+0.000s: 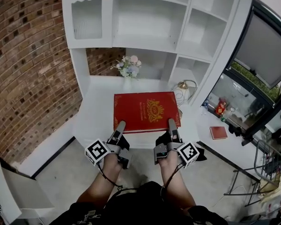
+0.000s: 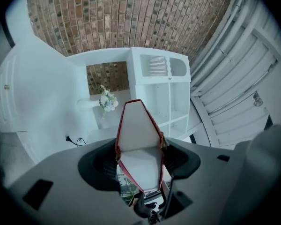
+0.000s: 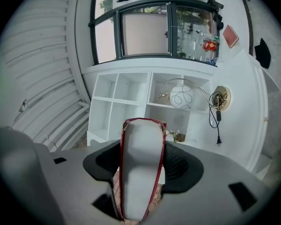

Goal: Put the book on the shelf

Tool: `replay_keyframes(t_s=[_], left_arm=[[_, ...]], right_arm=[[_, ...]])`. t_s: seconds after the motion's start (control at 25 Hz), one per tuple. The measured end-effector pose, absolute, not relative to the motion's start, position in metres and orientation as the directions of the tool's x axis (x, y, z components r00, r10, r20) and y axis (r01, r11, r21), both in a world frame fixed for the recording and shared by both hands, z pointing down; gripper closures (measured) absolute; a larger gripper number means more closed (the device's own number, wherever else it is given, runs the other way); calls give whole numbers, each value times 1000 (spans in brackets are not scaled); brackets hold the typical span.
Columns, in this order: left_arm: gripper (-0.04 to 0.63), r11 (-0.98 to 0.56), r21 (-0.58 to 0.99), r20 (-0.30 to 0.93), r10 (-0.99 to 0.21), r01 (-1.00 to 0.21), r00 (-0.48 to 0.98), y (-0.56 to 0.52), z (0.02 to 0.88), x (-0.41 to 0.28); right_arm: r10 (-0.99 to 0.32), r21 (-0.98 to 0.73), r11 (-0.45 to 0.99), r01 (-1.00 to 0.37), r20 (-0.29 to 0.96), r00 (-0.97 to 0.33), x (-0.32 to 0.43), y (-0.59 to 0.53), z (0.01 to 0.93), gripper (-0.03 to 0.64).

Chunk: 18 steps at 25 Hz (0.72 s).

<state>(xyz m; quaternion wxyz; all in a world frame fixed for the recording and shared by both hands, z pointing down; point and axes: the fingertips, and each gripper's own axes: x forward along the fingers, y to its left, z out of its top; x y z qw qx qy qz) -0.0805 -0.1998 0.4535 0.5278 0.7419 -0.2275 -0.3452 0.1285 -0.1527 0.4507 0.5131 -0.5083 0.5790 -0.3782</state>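
A large red book (image 1: 146,110) with a gold emblem lies flat over the white desk (image 1: 99,108), its near edge held from both sides. My left gripper (image 1: 120,126) is shut on the near left corner and my right gripper (image 1: 171,124) on the near right corner. In the left gripper view the book's white page edge (image 2: 139,142) fills the gap of the left gripper (image 2: 139,162). The right gripper view shows the same: the book (image 3: 141,153) is clamped in the right gripper (image 3: 141,168). The white shelf unit (image 1: 150,36) stands behind the desk.
A flower bunch (image 1: 129,67) and a round lamp (image 1: 183,90) stand at the back of the desk. A brick wall (image 1: 28,64) runs along the left. A small red book (image 1: 218,132) lies on a ledge to the right, beside a window.
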Motion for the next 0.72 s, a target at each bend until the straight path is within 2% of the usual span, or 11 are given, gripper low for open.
replay_keyframes(t_s=[0.08,0.24,0.52,0.72], left_arm=[[322,-345,938,-286,-699,42,656,-211,452,-78],[322,-342,940,-252,-712,-11,656,-241,457,-76],[322,-396,918,-292,-709,-20,642,-309,438,-60],[322,-437,899,-358,-692,30,626,-361,407,-41]], right_arm=[[-976,-958,200,-204,-213,45,130,-164,451,347],[-973,-956,217,-196,-229,42,135,-194,449,347],[-963,-948,262,-180,-270,19,151,-265,438,345],[-952,-934,302,-188,-308,-2,168,-322,414,345]])
